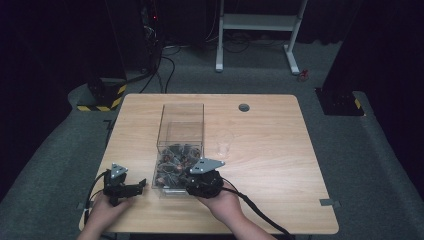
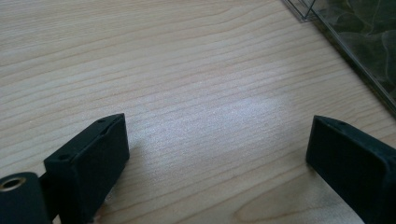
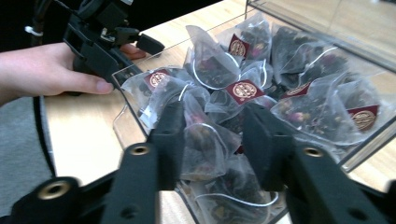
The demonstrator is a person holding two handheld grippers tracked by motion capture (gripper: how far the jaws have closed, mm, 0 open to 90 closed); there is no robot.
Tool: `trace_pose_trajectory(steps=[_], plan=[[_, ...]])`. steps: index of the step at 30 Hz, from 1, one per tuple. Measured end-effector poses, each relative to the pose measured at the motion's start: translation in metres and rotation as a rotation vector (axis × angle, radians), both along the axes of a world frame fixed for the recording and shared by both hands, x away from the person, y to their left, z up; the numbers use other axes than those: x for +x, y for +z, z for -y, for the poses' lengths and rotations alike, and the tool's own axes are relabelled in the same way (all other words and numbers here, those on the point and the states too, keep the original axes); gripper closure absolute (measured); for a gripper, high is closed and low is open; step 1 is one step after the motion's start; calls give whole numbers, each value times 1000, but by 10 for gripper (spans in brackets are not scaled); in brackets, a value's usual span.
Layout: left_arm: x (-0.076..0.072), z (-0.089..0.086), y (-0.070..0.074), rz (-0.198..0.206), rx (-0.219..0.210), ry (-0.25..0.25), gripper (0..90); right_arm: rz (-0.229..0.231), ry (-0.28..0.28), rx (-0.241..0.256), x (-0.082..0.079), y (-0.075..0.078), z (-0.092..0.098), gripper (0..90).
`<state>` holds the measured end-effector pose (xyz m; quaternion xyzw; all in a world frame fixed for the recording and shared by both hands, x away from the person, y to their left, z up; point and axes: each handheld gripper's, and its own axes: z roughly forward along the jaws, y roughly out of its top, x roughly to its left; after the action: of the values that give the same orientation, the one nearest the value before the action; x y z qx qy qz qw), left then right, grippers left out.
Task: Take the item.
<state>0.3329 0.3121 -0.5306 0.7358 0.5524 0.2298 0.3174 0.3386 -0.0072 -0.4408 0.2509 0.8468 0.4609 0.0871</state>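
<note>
Tea bag point(image 3: 201, 144) — lies in the pile inside the clear box point(image 1: 181, 120) on the table point(image 1: 280, 150), near end. My right gripper point(image 3: 212, 135) has its jaws either side of it, not yet pinched. My left gripper point(image 2: 219, 154) — jaws wide apart over bare wood just beside the box. A clear cup point(image 1: 224, 143) stands right of the box.
</note>
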Motion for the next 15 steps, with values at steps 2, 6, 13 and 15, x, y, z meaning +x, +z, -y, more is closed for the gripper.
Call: trace_pose_trajectory(steps=[2, 6, 13, 15], plan=[[0, 0, 0, 0, 0, 0, 62, -4, 1, 6, 1, 0, 0, 723], [0, 0, 0, 0, 0, 0, 62, -23, 2, 5, 2, -2, 0, 750], [0, 0, 0, 2, -1, 1, 62, -37, 13, -12, 2, -7, -2, 826], [0, 0, 0, 0, -1, 0, 62, -28, 16, -11, 2, -6, -1, 883]])
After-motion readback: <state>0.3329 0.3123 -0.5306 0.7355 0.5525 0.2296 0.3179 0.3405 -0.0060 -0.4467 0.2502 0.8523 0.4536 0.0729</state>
